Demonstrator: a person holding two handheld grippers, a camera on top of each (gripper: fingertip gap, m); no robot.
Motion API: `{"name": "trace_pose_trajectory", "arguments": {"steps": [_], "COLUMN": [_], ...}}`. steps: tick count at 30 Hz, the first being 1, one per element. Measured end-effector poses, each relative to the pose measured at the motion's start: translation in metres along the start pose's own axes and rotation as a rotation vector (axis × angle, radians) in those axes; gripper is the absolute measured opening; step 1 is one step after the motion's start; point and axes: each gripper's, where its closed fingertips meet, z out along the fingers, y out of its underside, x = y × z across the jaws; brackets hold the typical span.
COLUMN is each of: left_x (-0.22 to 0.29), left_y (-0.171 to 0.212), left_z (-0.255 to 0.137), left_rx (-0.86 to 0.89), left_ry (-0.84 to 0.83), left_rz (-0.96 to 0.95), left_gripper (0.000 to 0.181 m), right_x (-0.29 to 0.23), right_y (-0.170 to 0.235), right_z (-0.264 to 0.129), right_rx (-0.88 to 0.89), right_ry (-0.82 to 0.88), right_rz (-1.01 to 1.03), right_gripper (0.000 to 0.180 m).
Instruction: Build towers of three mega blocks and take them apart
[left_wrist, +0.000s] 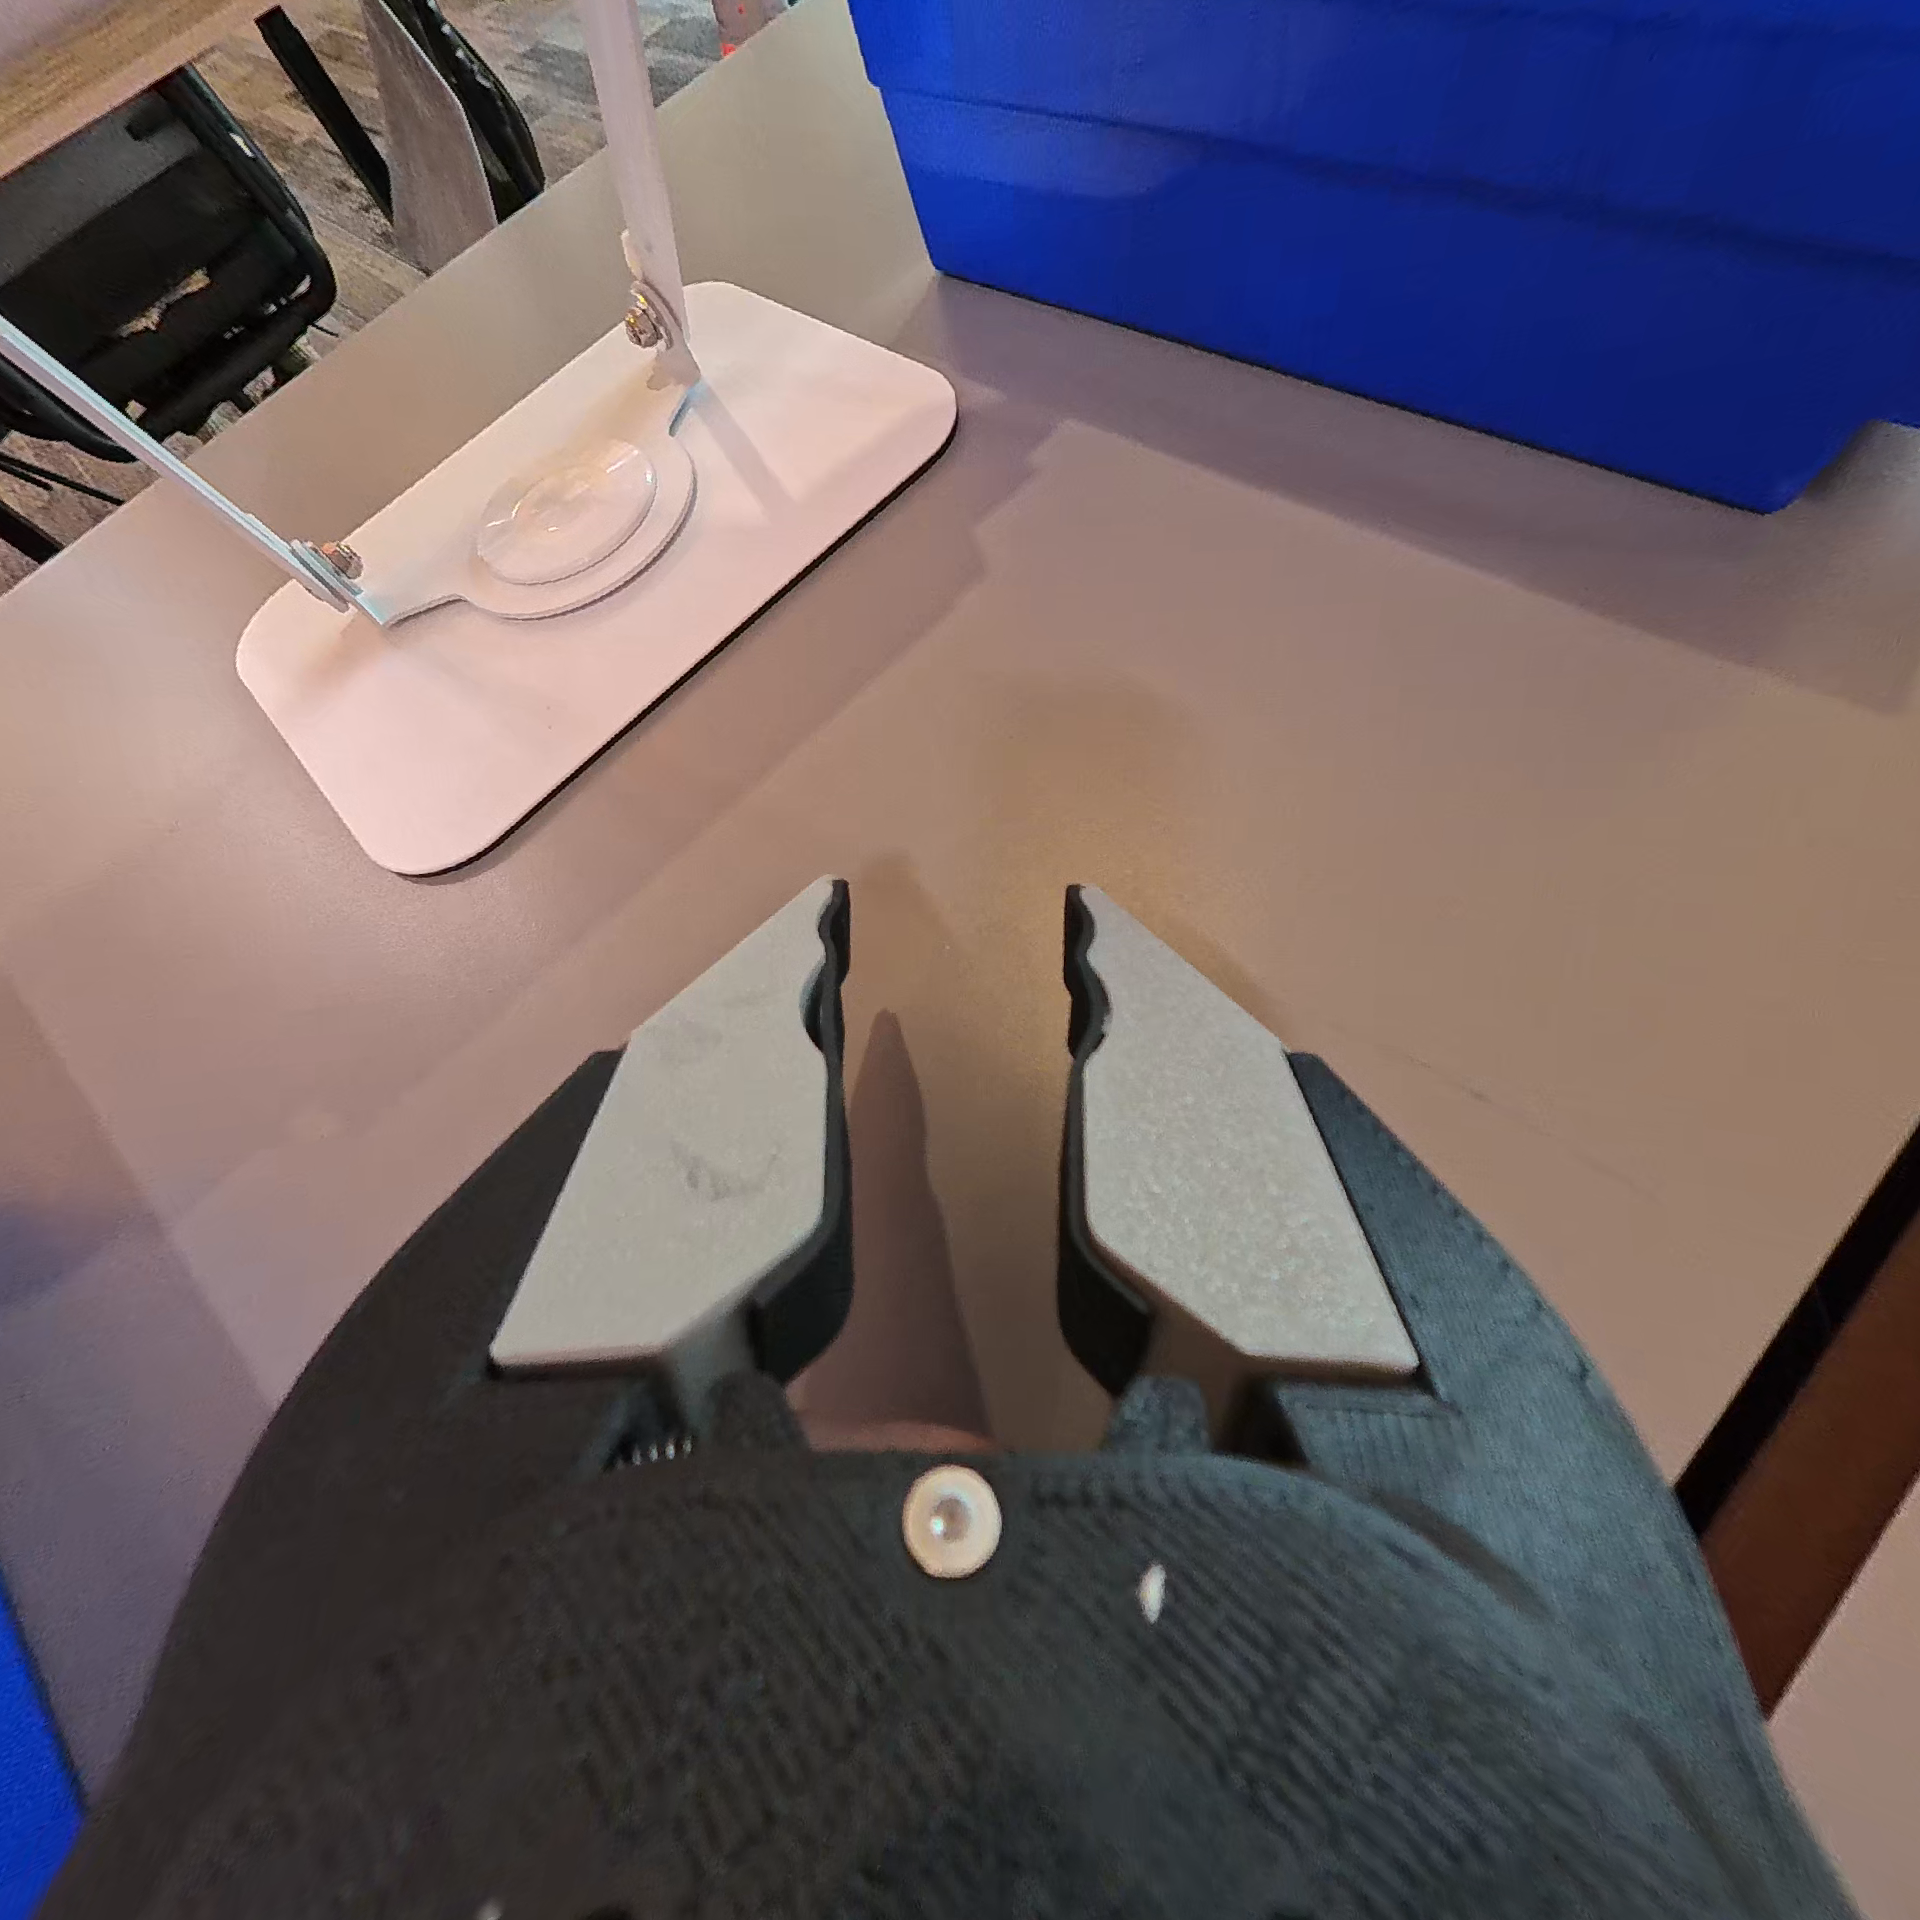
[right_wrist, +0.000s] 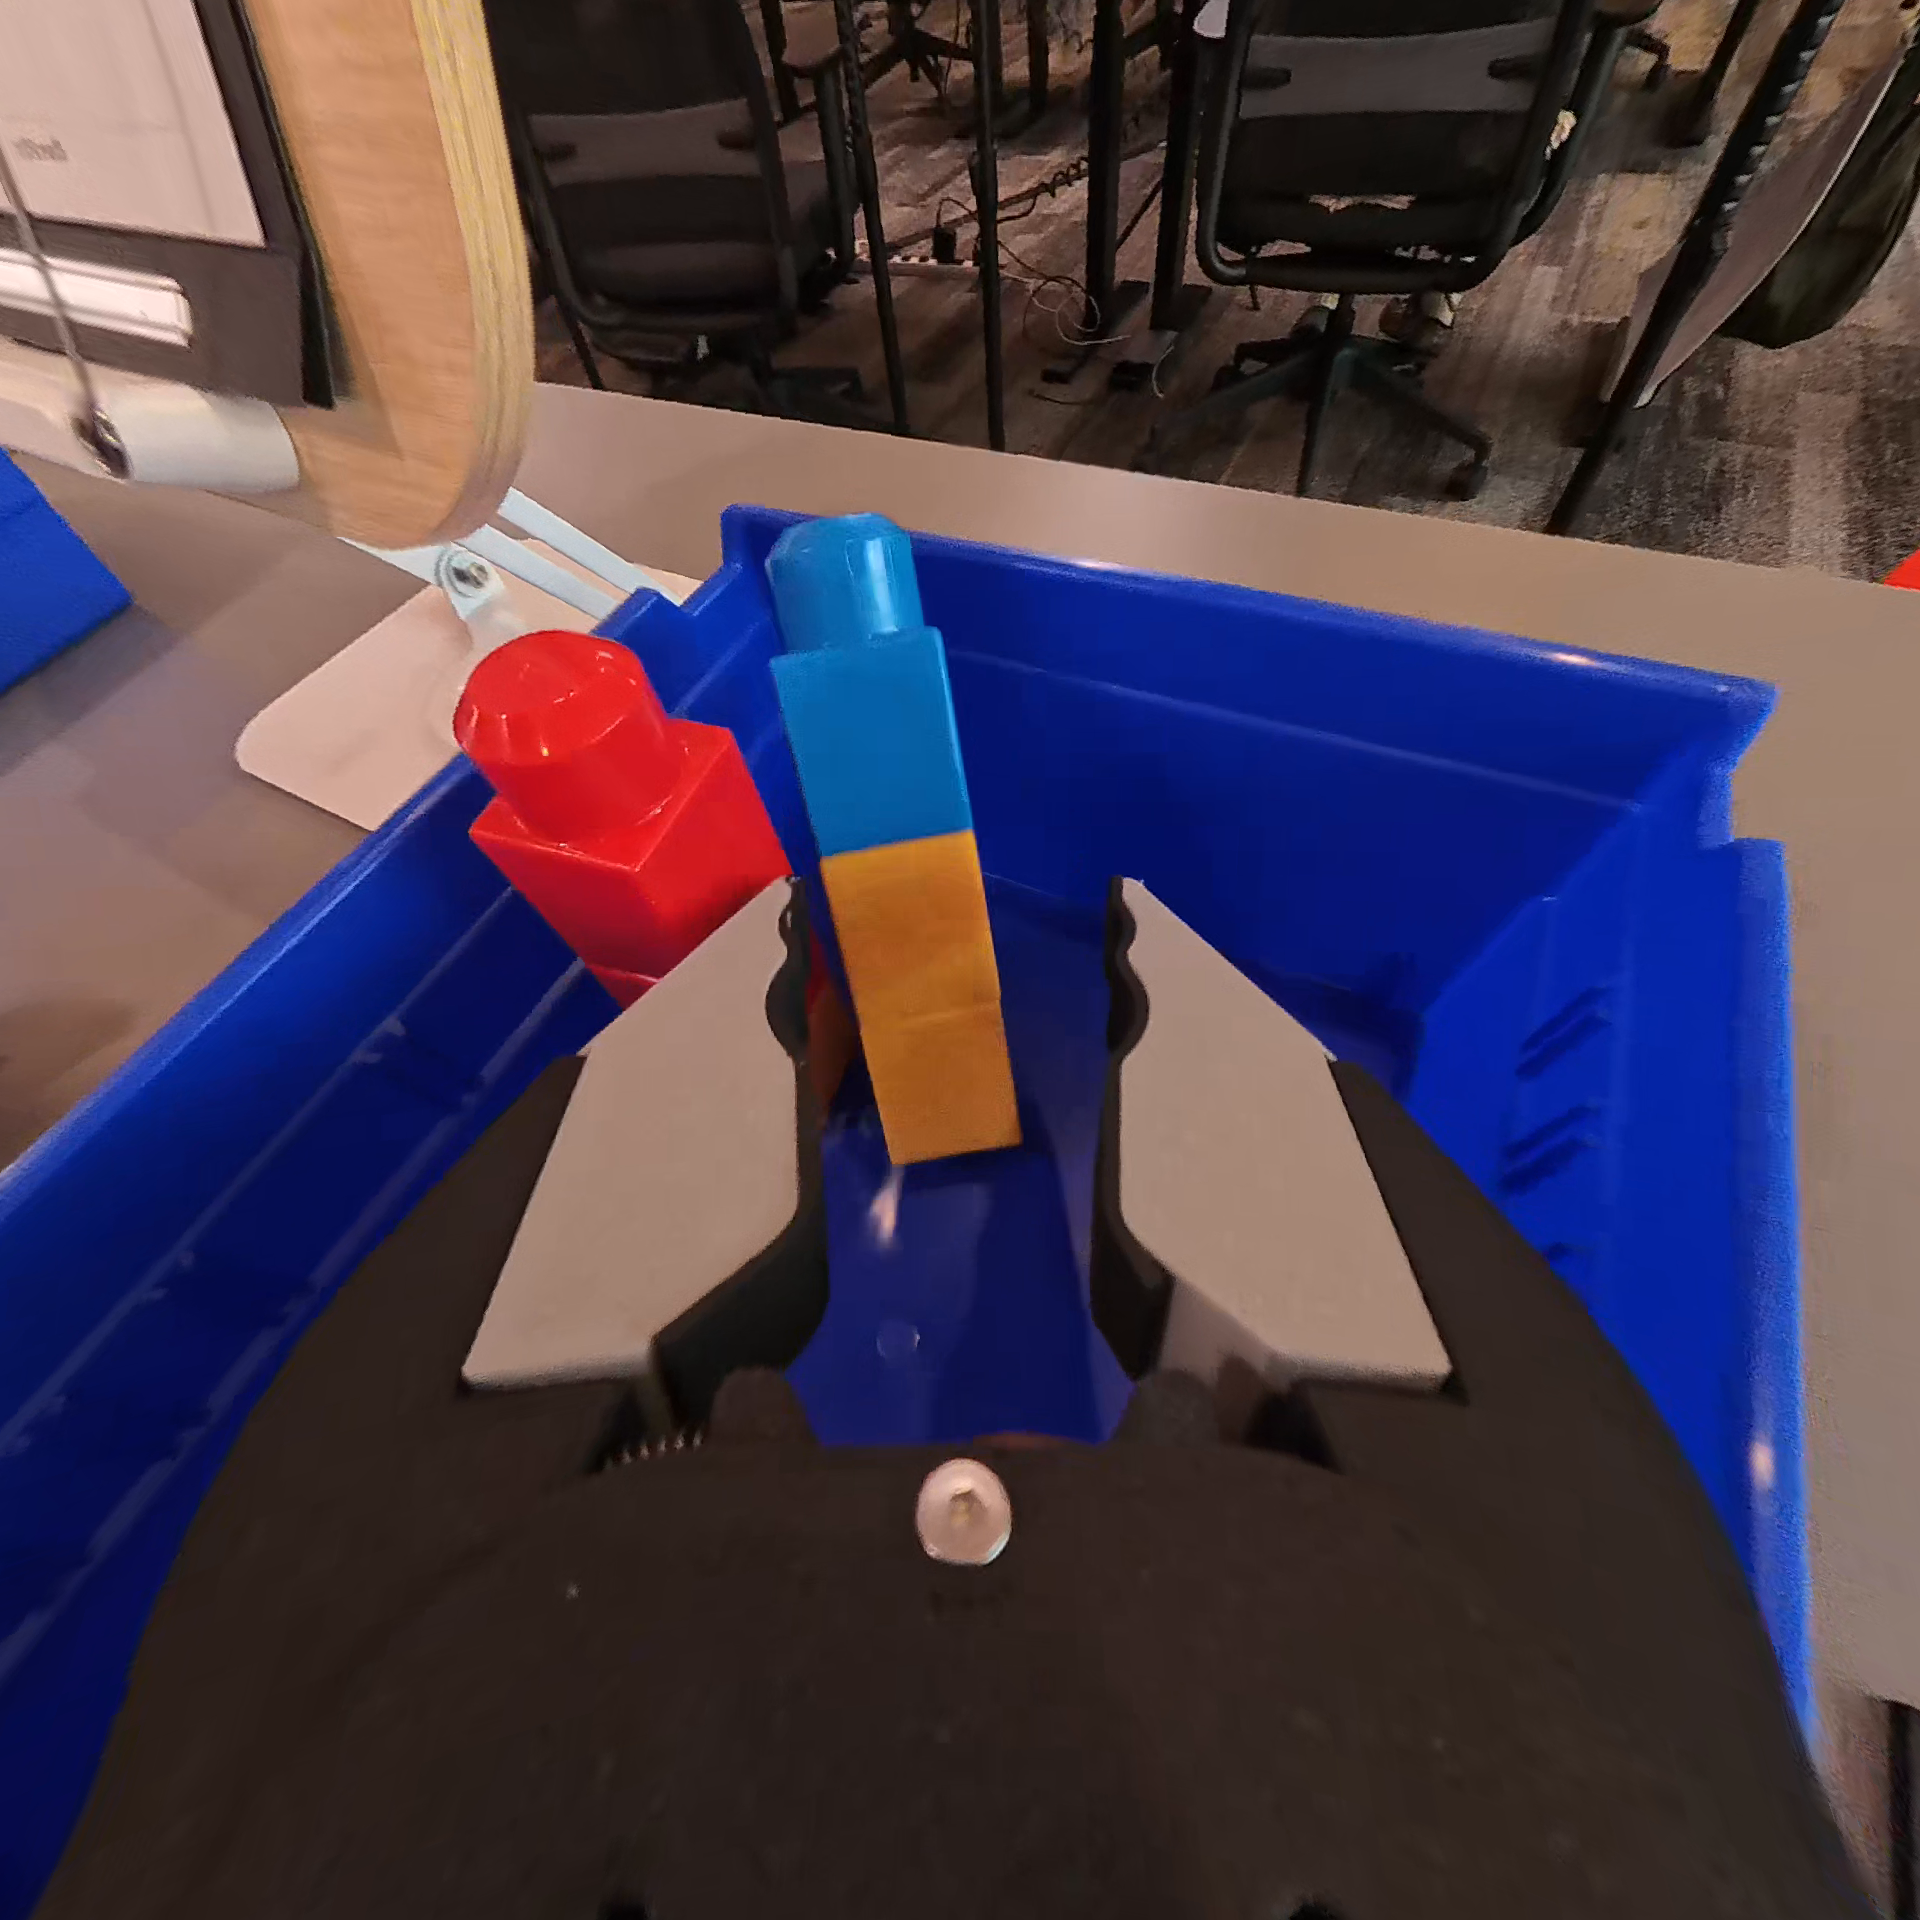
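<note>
Grey table (left_wrist: 1351, 727) before office chairs (right_wrist: 1351, 156); left gripper (left_wrist: 956, 904) and right gripper (right_wrist: 956, 894) both spread, empty.

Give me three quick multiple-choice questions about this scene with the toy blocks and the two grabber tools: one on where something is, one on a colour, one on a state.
1. Where does the blue-and-yellow tower stand?
A. Inside the blue bin
B. On the white stand base
C. On a chair

2. What colour is the top block of the other tower, to its left?
A. Green
B. Red
C. White

3. What is the left gripper doing?
A. Clamped on a block
B. Gripping the bin's rim
C. Open and empty above the table

Answers:
1 A, the tower's foot rests on the bin floor, walls around it.
2 B, its stud and body are red.
3 C, only bare tabletop shows between its parted fingers.
</note>
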Motion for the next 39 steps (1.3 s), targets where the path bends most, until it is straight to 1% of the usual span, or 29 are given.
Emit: {"name": "trace_pose_trajectory", "arguments": {"steps": [2, 4, 5, 7, 8, 9, 14, 18, 19, 22, 24, 27, 31, 34, 36, 39], "left_x": [0.000, 0.001, 0.001, 0.001, 0.001, 0.001, 0.000, 0.001, 0.001, 0.001, 0.001, 0.001, 0.001, 0.001, 0.001, 0.001], "left_y": [0.000, 0.001, 0.001, 0.001, 0.001, 0.001, 0.001, 0.002, 0.002, 0.002, 0.002, 0.002, 0.003, 0.003, 0.004, 0.003], "left_z": [0.000, 0.001, 0.001, 0.000, 0.000, 0.000, 0.000, 0.001, 0.001, 0.001, 0.001, 0.001, 0.001, 0.001, 0.001, 0.001], "left_rx": [-0.001, -0.006, -0.007, -0.005, -0.005, -0.006, -0.008, -0.010, -0.011, -0.013, -0.014, -0.014, -0.017, -0.020, -0.021, -0.022], "left_ry": [0.000, 0.001, -0.001, -0.002, -0.002, 0.000, 0.006, 0.007, 0.007, 0.009, 0.010, 0.010, 0.015, 0.016, 0.016, 0.015], "left_rz": [0.002, 0.005, 0.007, 0.010, 0.010, 0.008, -0.001, 0.003, 0.005, 0.003, 0.000, -0.002, -0.006, -0.009, -0.006, -0.003], "left_gripper": [0.039, 0.039, 0.039, 0.039, 0.039, 0.039, 0.039, 0.039, 0.039, 0.040, 0.040, 0.040, 0.040, 0.040, 0.040, 0.040], "right_x": [-0.003, -0.003, 0.000, 0.005, 0.006, 0.005, 0.005, 0.011, 0.008, 0.004, 0.006, 0.010, 0.003, -0.004, -0.010, -0.014], "right_y": [-0.006, -0.008, -0.004, 0.008, 0.012, 0.015, 0.023, 0.044, 0.046, 0.052, 0.059, 0.065, 0.077, 0.088, 0.083, 0.076], "right_z": [-0.006, -0.009, -0.008, -0.003, -0.001, 0.001, 0.000, 0.003, 0.004, 0.006, 0.007, 0.008, -0.014, -0.035, -0.036, -0.025], "right_rx": [0.014, 0.028, 0.014, -0.046, -0.078, -0.102, -0.197, -0.332, -0.335, -0.371, -0.408, -0.442, -0.604, -0.729, -0.717, -0.679], "right_ry": [-0.032, -0.044, -0.026, 0.002, 0.008, 0.015, 0.069, 0.116, 0.108, 0.085, 0.092, 0.115, 0.087, 0.056, 0.045, 0.050], "right_rz": [0.015, 0.016, 0.017, 0.032, 0.038, 0.035, -0.080, -0.154, -0.158, -0.161, -0.190, -0.210, -0.162, -0.185, -0.196, -0.207], "right_gripper": [0.048, 0.030, 0.030, 0.046, 0.052, 0.053, 0.046, 0.044, 0.040, 0.046, 0.046, 0.039, 0.033, 0.033, 0.033, 0.045]}}
